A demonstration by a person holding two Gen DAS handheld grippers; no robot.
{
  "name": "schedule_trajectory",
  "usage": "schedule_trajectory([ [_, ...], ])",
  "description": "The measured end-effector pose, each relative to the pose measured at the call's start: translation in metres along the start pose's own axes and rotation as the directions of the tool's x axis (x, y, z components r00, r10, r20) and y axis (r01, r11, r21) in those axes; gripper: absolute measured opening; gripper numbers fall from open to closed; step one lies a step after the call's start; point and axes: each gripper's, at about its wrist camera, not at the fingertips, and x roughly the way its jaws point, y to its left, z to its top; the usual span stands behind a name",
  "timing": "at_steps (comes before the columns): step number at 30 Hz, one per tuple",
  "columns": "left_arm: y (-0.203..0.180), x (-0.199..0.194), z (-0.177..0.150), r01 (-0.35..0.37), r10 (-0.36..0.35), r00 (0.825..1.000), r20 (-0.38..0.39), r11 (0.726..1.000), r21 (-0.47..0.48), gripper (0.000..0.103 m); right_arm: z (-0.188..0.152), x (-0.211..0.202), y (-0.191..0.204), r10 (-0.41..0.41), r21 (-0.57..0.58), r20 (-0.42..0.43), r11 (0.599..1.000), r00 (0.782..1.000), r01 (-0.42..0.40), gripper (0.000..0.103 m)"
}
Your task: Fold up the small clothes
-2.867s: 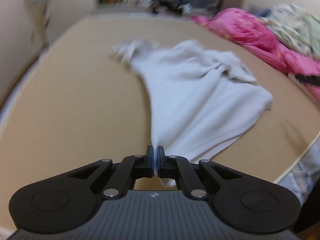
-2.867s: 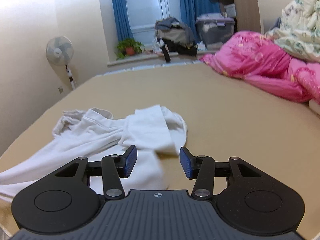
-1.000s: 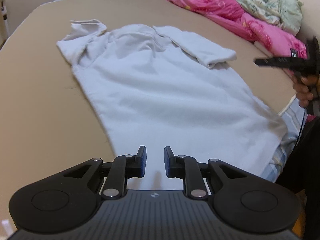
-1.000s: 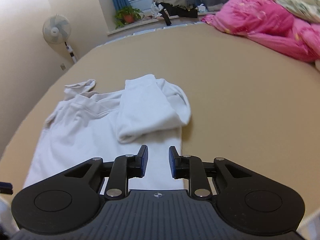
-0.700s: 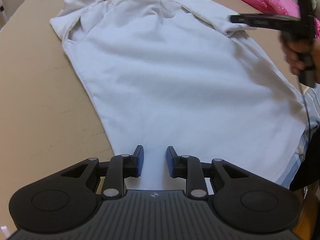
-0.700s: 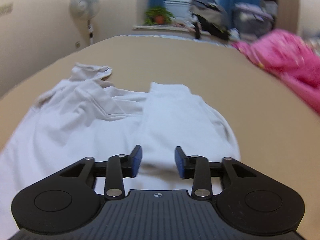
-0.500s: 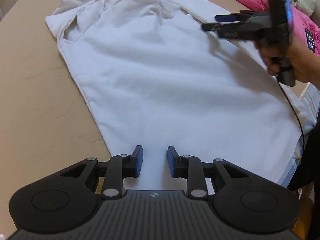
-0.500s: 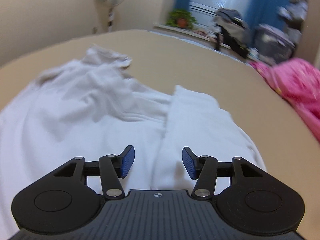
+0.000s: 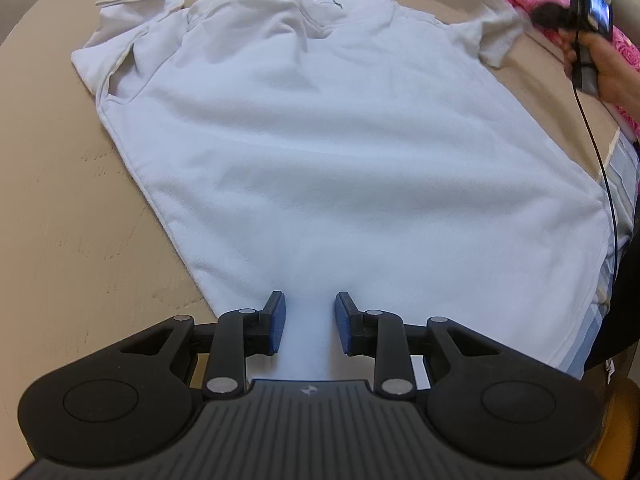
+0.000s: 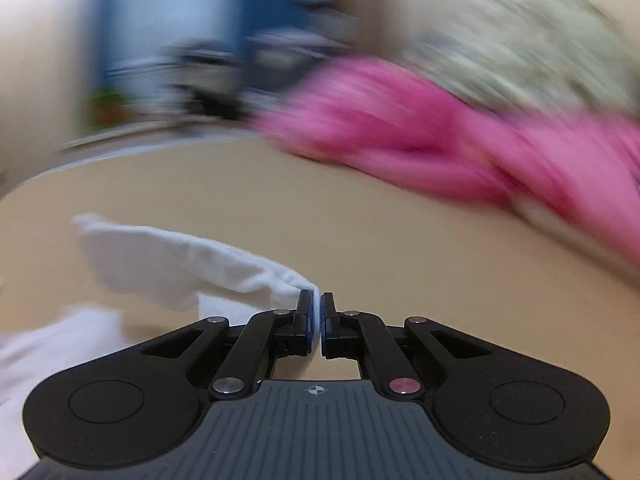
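White shirt (image 9: pixel 340 152) sleeve (image 10: pixel 188 268) pinched in right gripper (image 10: pixel 316 314) — draw it flat outward; left gripper (image 9: pixel 310 322) open above hem.

tan bed surface (image 10: pixel 360 216) | pink quilt (image 10: pixel 400 128) heaped behind | blue curtains (image 10: pixel 256 4), blurred

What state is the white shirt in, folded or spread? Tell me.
Spread. The white shirt lies flat on the bed, with no fold across its body; the right gripper is pulling one sleeve outward.
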Motion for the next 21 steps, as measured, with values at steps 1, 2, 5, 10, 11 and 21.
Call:
schedule_trajectory([
  [1,0.000,0.000,0.000,0.000,0.000,1.000,0.000,1.000,0.001,0.031,-0.004,0.014,-0.021,-0.034,0.066,-0.054,0.997,0.998,0.038,0.003],
  [2,0.000,0.000,0.000,0.000,0.000,1.000,0.001,1.000,-0.001,0.031,-0.011,0.028,-0.043,-0.055,0.154,-0.117,0.985,0.992,0.072,0.002],
  [5,0.001,0.000,0.001,0.001,-0.001,1.000,0.001,1.000,-0.005,0.031,-0.026,0.046,-0.085,-0.057,0.309,-0.194,0.944,0.979,0.116,0.002],
  [10,0.001,0.001,0.001,0.001,-0.001,1.000,0.005,1.000,-0.004,0.031,-0.022,0.057,-0.100,0.158,0.424,-0.161,0.902,0.974,-0.077,0.007],
  [11,0.002,0.001,0.001,0.001,-0.001,1.000,0.007,1.000,-0.002,0.032,-0.017,0.059,-0.099,0.184,0.426,-0.147,0.899,0.972,-0.106,0.016],
  [21,0.001,0.000,-0.006,-0.007,0.006,0.999,0.048,1.000,0.018,0.032,0.020,0.132,-0.084,0.225,0.229,-0.212,0.958,0.951,-0.175,0.031],
])
